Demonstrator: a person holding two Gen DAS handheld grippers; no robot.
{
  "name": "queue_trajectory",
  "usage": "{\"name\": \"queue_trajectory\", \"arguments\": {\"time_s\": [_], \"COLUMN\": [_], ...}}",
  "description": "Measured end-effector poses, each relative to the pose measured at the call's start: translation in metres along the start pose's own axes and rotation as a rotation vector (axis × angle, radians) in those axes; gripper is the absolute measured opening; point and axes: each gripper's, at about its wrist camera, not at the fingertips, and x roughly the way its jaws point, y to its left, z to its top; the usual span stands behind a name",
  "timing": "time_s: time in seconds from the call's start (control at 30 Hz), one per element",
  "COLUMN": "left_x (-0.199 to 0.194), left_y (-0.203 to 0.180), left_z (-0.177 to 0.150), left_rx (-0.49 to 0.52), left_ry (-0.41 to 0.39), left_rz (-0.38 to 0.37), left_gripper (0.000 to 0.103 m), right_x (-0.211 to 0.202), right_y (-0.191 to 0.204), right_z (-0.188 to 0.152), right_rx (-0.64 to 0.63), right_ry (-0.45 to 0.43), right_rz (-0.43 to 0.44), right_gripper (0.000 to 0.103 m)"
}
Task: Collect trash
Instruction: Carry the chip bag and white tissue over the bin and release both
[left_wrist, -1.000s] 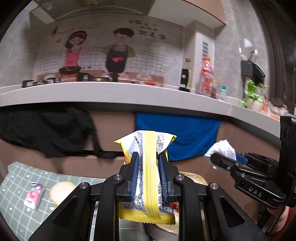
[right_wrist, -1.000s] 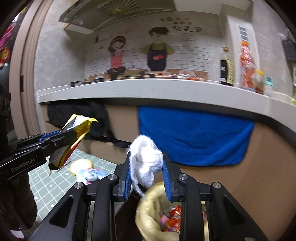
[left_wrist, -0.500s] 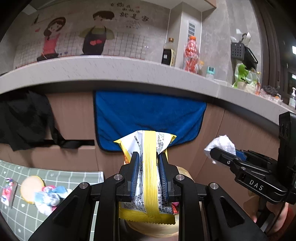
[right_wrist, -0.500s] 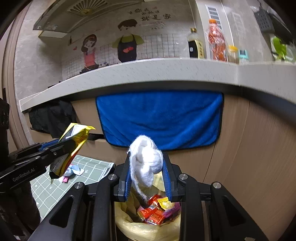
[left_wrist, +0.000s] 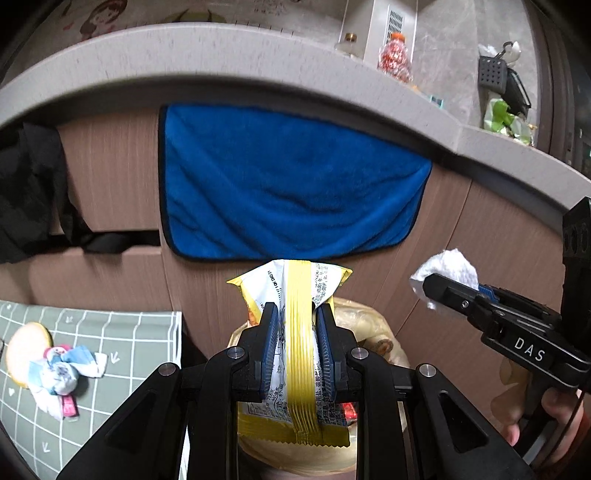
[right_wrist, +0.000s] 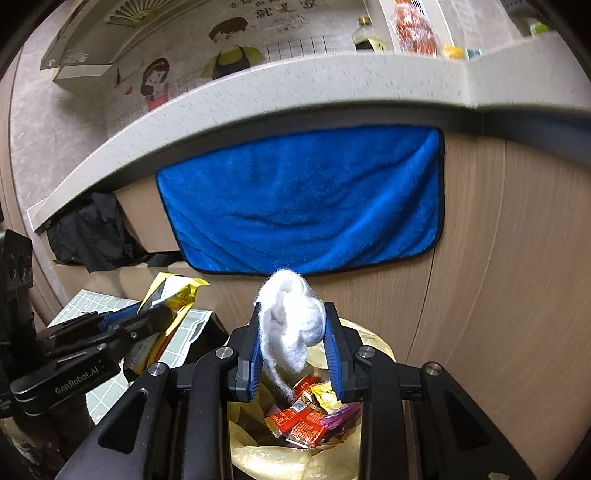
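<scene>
**Two tools carry trash over a lined bin in a small kitchen**

A grey speckled counter (right_wrist: 332, 85) curves across the room above wood-grain cabinet fronts (right_wrist: 498, 258). A blue towel (right_wrist: 303, 199) hangs from its edge, and a black cloth (right_wrist: 92, 236) is bunched further left. On the wall behind, a tiled mural (right_wrist: 207, 70) shows two cartoon figures in aprons under a few characters too small to read. Bottles stand on the counter, among them a dark one (right_wrist: 365, 37) and a red one (left_wrist: 395, 59). A green grid-patterned mat (left_wrist: 110, 354) lies low at the left, bearing a crumpled blue-and-white wrapper (left_wrist: 62, 373) on a round yellow item (left_wrist: 26, 347).

Below both tools sits a bin (right_wrist: 373, 350) lined with a yellowish bag and already holding red and gold wrappers (right_wrist: 306, 417).

The left tool (left_wrist: 295, 343) is clenched on a yellow-and-white snack packet (left_wrist: 295, 291), held upright above the bin; its small print cannot be made out. From the right wrist view, the tool's side reads "GenRobot.AI".

The right tool (right_wrist: 291, 343) is clamped around a wad of white cotton (right_wrist: 288, 317), a strand trailing down toward the bin. Seen from the left wrist view, its body is marked "DAS", with a person's hand (left_wrist: 546, 417) gripping the handle.
</scene>
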Motion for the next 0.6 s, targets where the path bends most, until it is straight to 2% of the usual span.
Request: {"name": "queue_trajectory", "arguments": {"time_s": [0.2, 0.27, 0.3, 0.33, 0.37, 0.43, 0.47, 0.6], "left_x": [0.022, 0.029, 0.033, 0.039, 0.042, 0.048, 0.049, 0.044], "left_y": [0.004, 0.006, 0.008, 0.012, 0.013, 0.019, 0.021, 0.031], "left_z": [-0.003, -0.002, -0.002, -0.001, 0.000, 0.001, 0.001, 0.005], "left_rx": [-0.005, -0.011, -0.019, -0.033, -0.045, -0.077, -0.085, -0.117], "left_ry": [0.039, 0.046, 0.049, 0.068, 0.086, 0.114, 0.116, 0.111], "left_rz": [-0.021, -0.048, -0.072, -0.117, -0.144, -0.182, -0.177, -0.162], "left_gripper": [0.023, 0.024, 0.027, 0.036, 0.042, 0.045, 0.049, 0.052], "right_x": [0.022, 0.029, 0.031, 0.033, 0.036, 0.040, 0.041, 0.042], "right_y": [-0.007, -0.010, -0.012, -0.013, -0.017, -0.023, -0.026, -0.027], "right_z": [-0.006, -0.008, -0.009, -0.010, -0.011, -0.014, -0.016, -0.022], "right_rx": [0.018, 0.025, 0.030, 0.036, 0.052, 0.082, 0.098, 0.107], "right_ry": [0.037, 0.049, 0.054, 0.060, 0.068, 0.076, 0.081, 0.096], "right_rz": [-0.008, -0.011, -0.016, -0.022, -0.028, -0.024, -0.014, -0.029], "right_gripper": [0.027, 0.030, 0.030, 0.035, 0.049, 0.058, 0.058, 0.059]}}
